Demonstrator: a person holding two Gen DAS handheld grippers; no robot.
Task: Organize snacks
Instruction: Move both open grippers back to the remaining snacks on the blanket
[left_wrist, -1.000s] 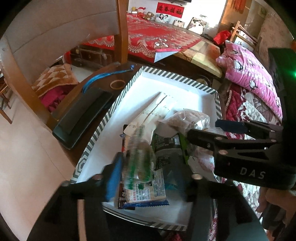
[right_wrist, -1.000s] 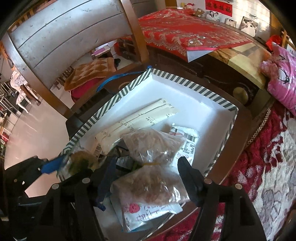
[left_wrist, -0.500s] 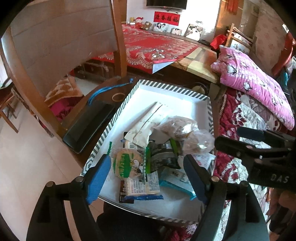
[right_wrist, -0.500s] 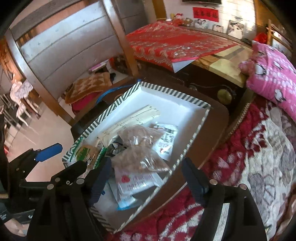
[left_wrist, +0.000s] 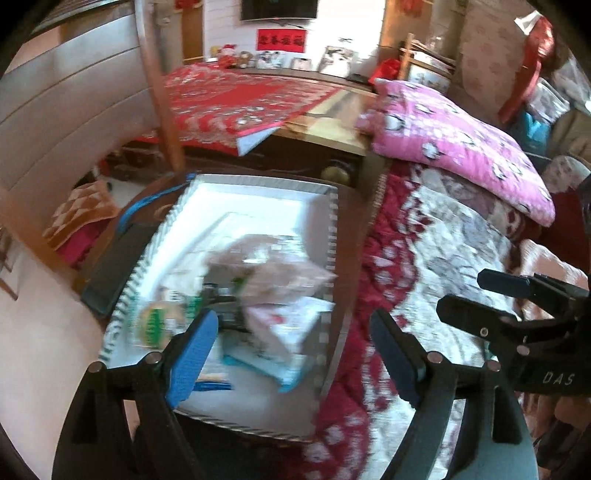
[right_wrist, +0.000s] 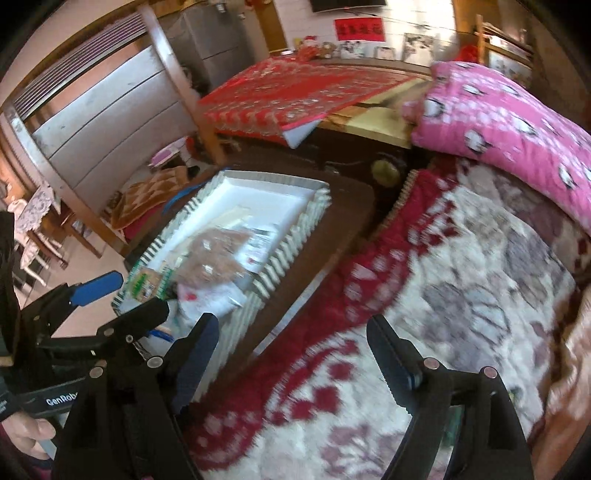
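Both grippers are pulling back and swinging toward the bed. The left gripper (left_wrist: 291, 347), which was clamping a green-labelled snack packet (left_wrist: 157, 325) a second ago, is now standing wide and empty, the packet lying at the tray's (left_wrist: 332, 236) near-left corner. The right gripper (right_wrist: 291, 350) is now hovering over the quilt (right_wrist: 461, 280), with the tray shifting to the left of its frame.

You had "DAS" in white letters on the right gripper (left_wrist: 461, 291) body. The left gripper (right_wrist: 129, 299) handle read "GenRob", cut off. The red wall sign (left_wrist: 282, 40) carried characters, probably Chinese, too blurred to read.
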